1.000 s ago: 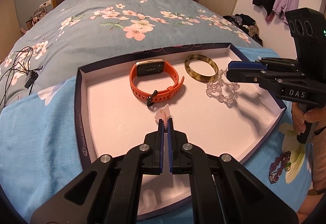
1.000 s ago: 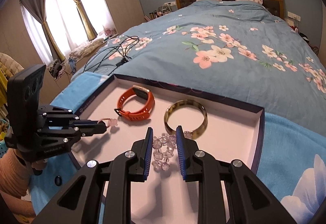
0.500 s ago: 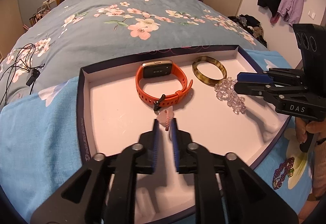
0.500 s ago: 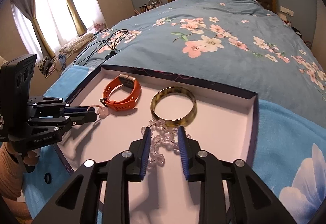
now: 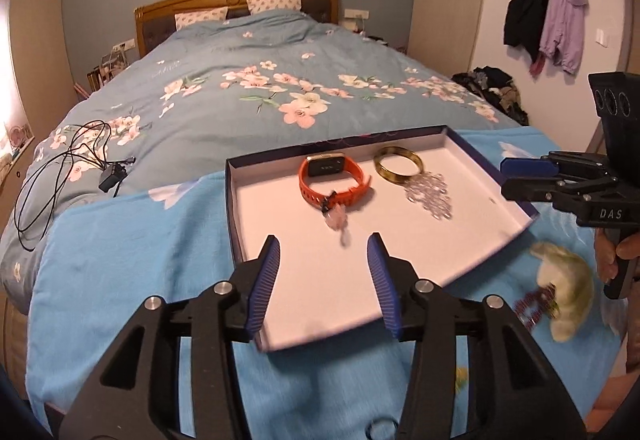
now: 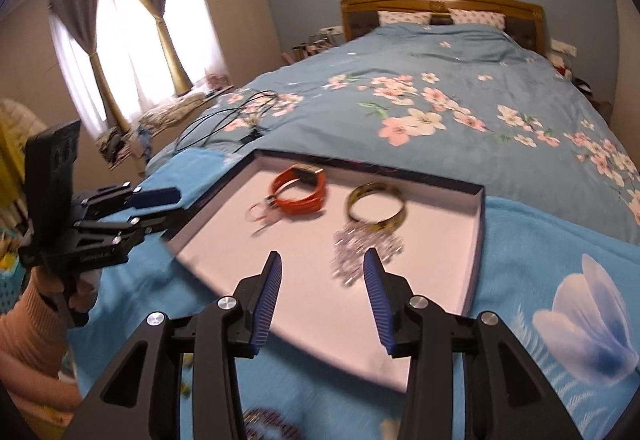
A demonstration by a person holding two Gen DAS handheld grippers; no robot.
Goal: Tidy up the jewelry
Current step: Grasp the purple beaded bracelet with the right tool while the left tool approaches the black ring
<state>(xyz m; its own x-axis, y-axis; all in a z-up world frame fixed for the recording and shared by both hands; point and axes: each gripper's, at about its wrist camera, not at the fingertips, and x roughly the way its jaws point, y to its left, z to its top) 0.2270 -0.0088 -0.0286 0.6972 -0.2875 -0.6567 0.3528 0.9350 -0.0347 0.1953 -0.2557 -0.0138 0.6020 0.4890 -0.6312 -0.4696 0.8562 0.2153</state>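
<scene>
A shallow white-lined box lies on the blue blanket. Inside it are an orange watch, an amber bangle, a clear bead bracelet and a small pink bead piece. My left gripper hangs over the box's near edge, its jaws opening with nothing between them. My right gripper is back from the clear beads, its jaws also opening and holding nothing.
A dark red bead bracelet lies on the blanket, right of the box. A black cable and charger rest on the floral duvet at the left. A hand holds the right tool's grip. Coats hang on the far wall.
The left jaws opened and let go of the pink bead piece, which now lies by the orange watch. The right jaws widened around the clear beads. Both grippers drew back and rose.
</scene>
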